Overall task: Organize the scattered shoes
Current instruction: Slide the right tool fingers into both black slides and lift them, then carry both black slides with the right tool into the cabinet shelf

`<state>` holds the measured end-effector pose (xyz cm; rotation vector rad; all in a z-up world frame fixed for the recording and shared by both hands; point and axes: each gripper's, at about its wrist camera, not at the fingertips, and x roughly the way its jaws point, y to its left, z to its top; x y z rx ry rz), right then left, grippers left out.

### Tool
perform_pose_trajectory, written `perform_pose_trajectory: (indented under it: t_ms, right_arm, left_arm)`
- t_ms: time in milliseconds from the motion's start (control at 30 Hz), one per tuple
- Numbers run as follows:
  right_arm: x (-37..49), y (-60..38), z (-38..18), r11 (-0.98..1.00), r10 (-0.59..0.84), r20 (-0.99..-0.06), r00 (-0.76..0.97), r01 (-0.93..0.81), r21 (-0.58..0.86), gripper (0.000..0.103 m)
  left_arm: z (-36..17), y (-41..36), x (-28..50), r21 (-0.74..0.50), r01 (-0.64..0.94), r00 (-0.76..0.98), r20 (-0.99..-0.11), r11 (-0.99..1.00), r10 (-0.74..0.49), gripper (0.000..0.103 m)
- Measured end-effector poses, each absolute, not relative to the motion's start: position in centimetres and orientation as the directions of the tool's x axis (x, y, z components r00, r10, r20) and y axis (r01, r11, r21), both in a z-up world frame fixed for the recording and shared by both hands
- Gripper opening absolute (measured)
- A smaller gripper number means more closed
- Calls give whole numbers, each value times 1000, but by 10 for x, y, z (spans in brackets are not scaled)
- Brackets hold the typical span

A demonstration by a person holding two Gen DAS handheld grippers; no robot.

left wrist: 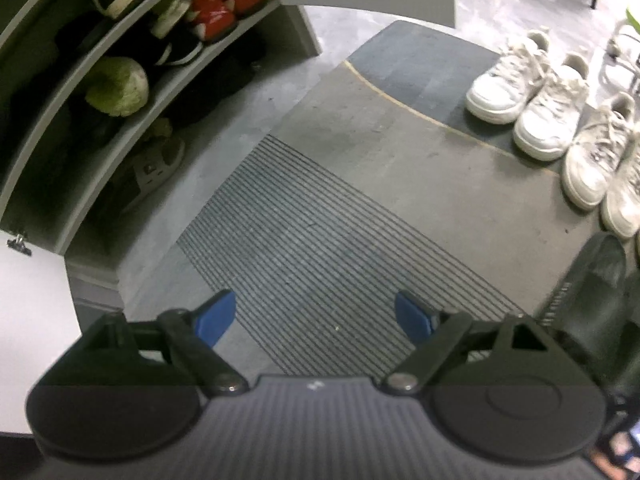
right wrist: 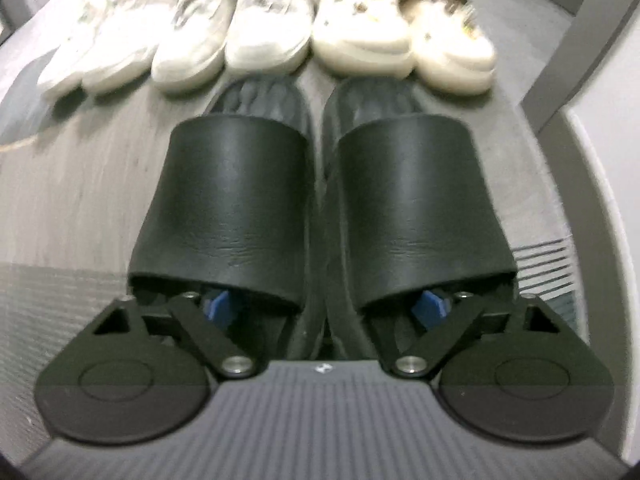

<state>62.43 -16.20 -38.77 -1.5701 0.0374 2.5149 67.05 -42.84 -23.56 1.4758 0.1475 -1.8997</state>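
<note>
Each gripper is black with blue pads. Shiny round screws hold the fingers. The base is ribbed grey.

Honestly couldn't read a thing. There was a tiny white mark on the ribbed body behind my fingers, too small to make out, and the black slide had raised lettering along its edge, too blurry to read. Nothing legible on the white sneakers.
</note>
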Motion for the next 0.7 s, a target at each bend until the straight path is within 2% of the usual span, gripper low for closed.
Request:
perform_pose_trajectory:
  t_ms: [67,233,300,333,367,567,700]
  right_arm:
    - [618,-162,-364,-979,178,-866,-467,-169,-111,77]
    - [585,-157,-342,-986,155,-854,-497,-126,-106,73]
    - [564,-151,-341,-989,141,-859,-493,-114,-97,46]
    - [556,-149,-337,-992,123,-859,-496,-98,-86,41]
    - [548,-146,-332,-994,105,-859,-500,-81,-74,30]
    - [530,-143,-310,-999,47,-884,-465,-13,-46,27]
    - [537,-156,-264,-992,-14,-889,-458,118,-45,27]
  left_arm:
    - [-237,-432,671,328,608,-76,-882,-723,-465,88]
    - [-240,-437,673,333,624,-51,-885,-707,-462,88]
    - [-240,-439,674,331,631,-42,-888,-701,-457,88]
    - [-240,-441,675,328,639,-38,-890,-696,-454,88]
    - [-239,-443,676,322,649,-35,-893,-690,-449,88]
    - [-226,-458,681,285,700,-52,-894,-655,-445,88]
    - [-204,-474,689,291,738,-50,-876,-608,-480,88]
